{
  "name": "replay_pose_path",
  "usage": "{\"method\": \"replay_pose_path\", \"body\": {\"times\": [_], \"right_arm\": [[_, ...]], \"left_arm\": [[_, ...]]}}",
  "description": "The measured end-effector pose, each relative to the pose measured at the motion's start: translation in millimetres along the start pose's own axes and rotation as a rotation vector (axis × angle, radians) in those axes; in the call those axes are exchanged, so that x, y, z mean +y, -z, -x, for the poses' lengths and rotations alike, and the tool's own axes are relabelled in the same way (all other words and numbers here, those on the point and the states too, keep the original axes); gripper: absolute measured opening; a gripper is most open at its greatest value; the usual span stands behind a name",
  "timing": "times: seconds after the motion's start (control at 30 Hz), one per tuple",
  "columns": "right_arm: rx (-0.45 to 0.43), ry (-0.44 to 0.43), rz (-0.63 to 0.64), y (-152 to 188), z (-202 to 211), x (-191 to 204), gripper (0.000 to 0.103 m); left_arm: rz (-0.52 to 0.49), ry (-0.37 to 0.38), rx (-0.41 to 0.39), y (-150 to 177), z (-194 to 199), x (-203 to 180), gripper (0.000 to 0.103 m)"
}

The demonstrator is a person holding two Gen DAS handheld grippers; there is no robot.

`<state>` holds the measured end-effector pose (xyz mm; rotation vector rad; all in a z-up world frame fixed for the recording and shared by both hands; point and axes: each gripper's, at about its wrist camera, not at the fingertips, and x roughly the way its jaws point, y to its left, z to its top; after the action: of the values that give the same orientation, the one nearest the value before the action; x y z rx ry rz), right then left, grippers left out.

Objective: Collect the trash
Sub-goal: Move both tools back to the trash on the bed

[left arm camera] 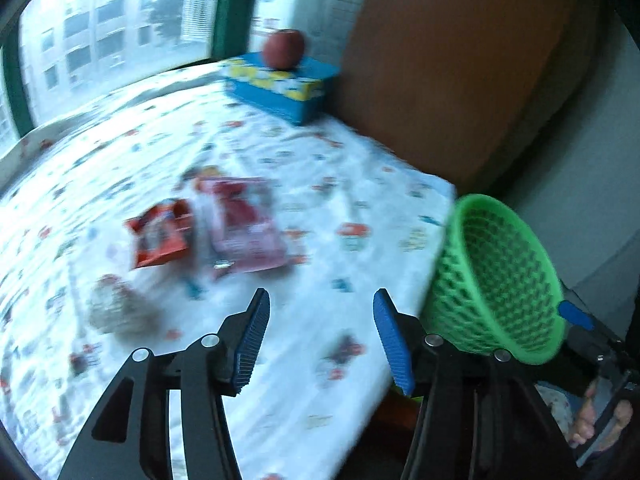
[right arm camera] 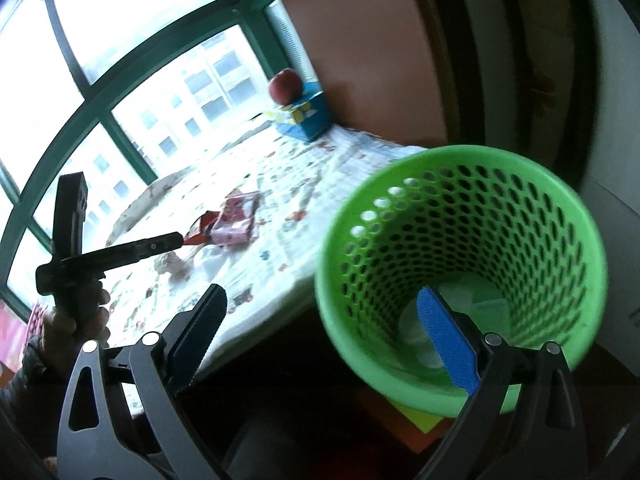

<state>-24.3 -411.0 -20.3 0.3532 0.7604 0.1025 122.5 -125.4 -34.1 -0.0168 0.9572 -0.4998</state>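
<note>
Fingers on the left gripper (left arm camera: 320, 340) are spread wide, empty, above the tabletop (left arm camera: 360, 184); wrappers (left arm camera: 208, 228) lie ahead and slightly left of them. Right gripper (right arm camera: 326, 340) looks to be holding the green basket (right arm camera: 460, 280) rim off the edge, fingers straddling it.

Two wrist views over one table

Left looks down across the table (left arm camera: 280, 168) toward the window; right, lower beside its edge, shares the table (right arm camera: 280, 200).
</note>
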Motion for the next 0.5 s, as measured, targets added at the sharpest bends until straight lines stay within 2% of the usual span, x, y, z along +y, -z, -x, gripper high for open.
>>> {"method": "replay_pose_path", "body": {"times": [0.4, 0.5], "right_arm": [[0.039, -0.064, 0.069, -6.3, -32.0, 46.9, 0.095], [0.053, -0.079, 0.076, -6.7, -40.6, 55.3, 0.095]], "left_arm": [[0.124, -0.249, 0.021, 10.0, -11.9, 107.9, 0.054], [0.139, -0.276, 0.028, 11.2, -18.9, 120.9, 0.054]]}}
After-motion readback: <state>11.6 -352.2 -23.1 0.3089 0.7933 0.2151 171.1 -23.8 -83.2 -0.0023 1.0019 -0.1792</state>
